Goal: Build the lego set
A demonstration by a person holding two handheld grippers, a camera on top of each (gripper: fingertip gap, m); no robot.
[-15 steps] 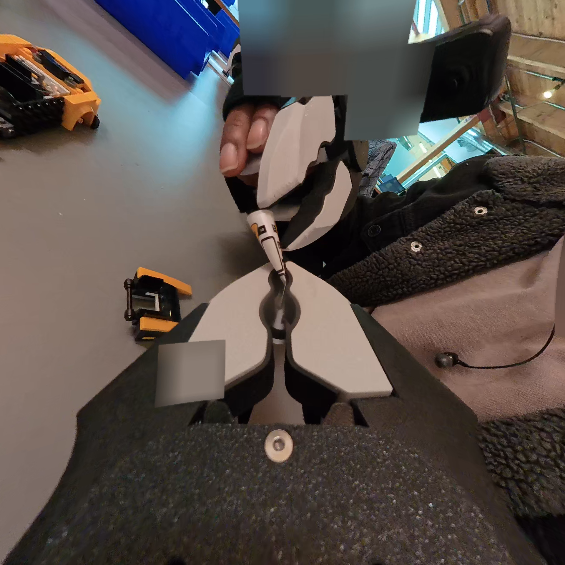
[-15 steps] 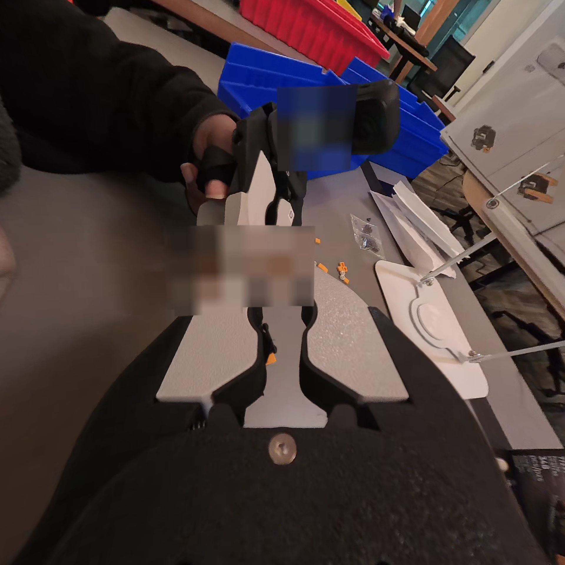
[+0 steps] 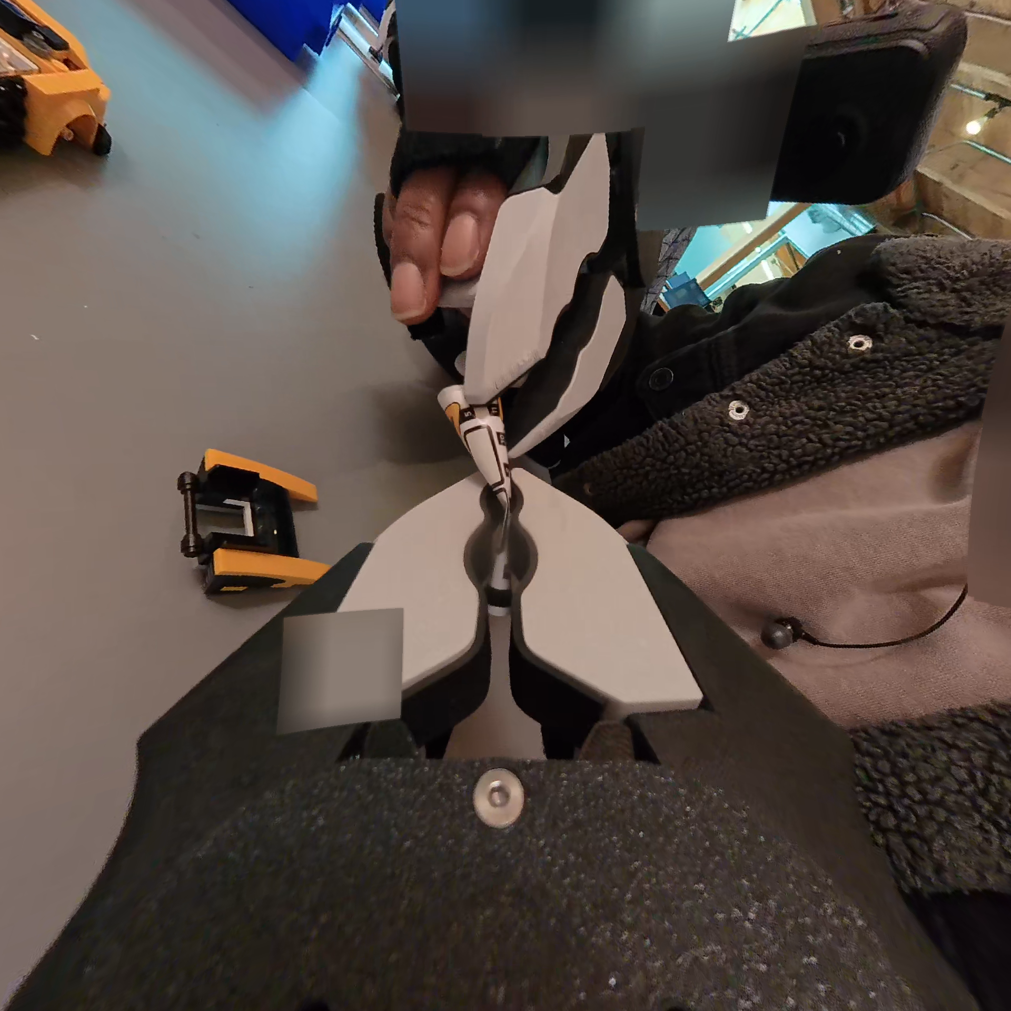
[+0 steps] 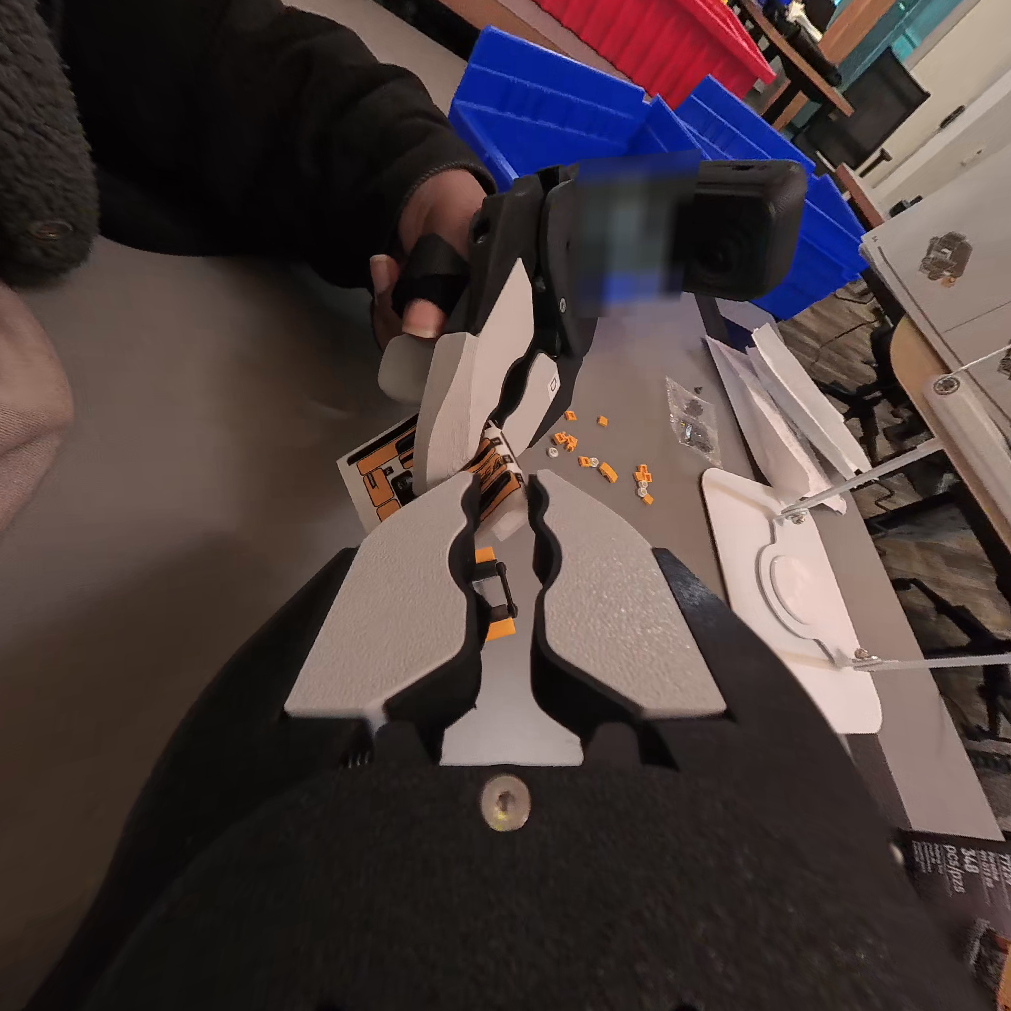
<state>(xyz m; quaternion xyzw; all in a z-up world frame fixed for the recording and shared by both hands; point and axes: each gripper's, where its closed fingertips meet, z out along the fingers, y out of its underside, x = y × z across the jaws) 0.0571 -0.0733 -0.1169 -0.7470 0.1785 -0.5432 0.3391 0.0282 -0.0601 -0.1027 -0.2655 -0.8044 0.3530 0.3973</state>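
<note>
My left gripper [image 3: 506, 487] is shut on a white sticker sheet [image 3: 481, 437] printed in orange and black, and holds it above the grey table. The sheet curls upward between the fingers of my right gripper [image 3: 506, 424], which a hand holds just beyond. In the right wrist view my right gripper [image 4: 502, 484] has a narrow gap between its jaws, and the sticker sheet [image 4: 492, 470] passes through that gap. The left gripper [image 4: 481, 432] pinches the sheet from above. A small orange and black lego sub-assembly [image 3: 240, 525] lies on the table and also shows through the right jaws [image 4: 495, 596].
A large orange and black lego model [image 3: 49, 82] sits at the far left. Several loose orange pieces [image 4: 602, 468], small clear bags [image 4: 692, 421], white paper [image 4: 788, 394] and a white tray [image 4: 766, 547] lie to the right. Blue bins [image 4: 547, 120] stand behind them. A dark box [image 4: 957, 897] is at the lower right. My two grippers' fingertips are within a few centimetres of each other.
The two grippers have come closer together. The top of the sticker sheet now lies between the right gripper's fingers and curls more. The left gripper stays shut on it.
</note>
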